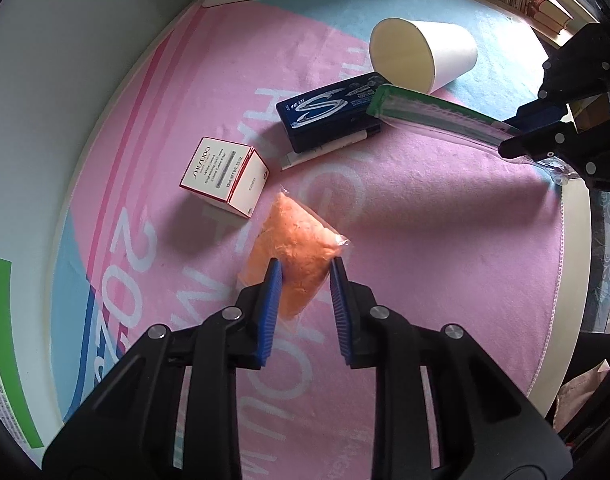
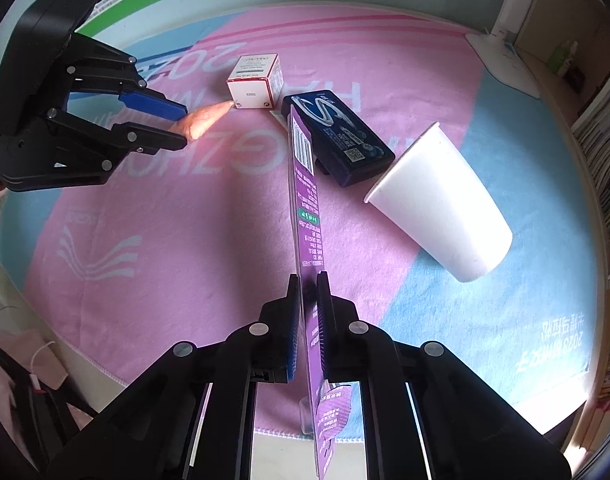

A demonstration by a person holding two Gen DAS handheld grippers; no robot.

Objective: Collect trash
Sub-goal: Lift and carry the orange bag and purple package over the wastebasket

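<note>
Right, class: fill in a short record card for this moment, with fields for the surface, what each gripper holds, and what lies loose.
surface: pink and blue mat
left gripper: shut on orange packet
right gripper: shut on purple flat package, held edge-on
loose, lying on its side: white paper cup
loose, flat: dark blue box, one end over a white pen
loose, standing: red-and-white carton
collecting bin: not in view
</note>
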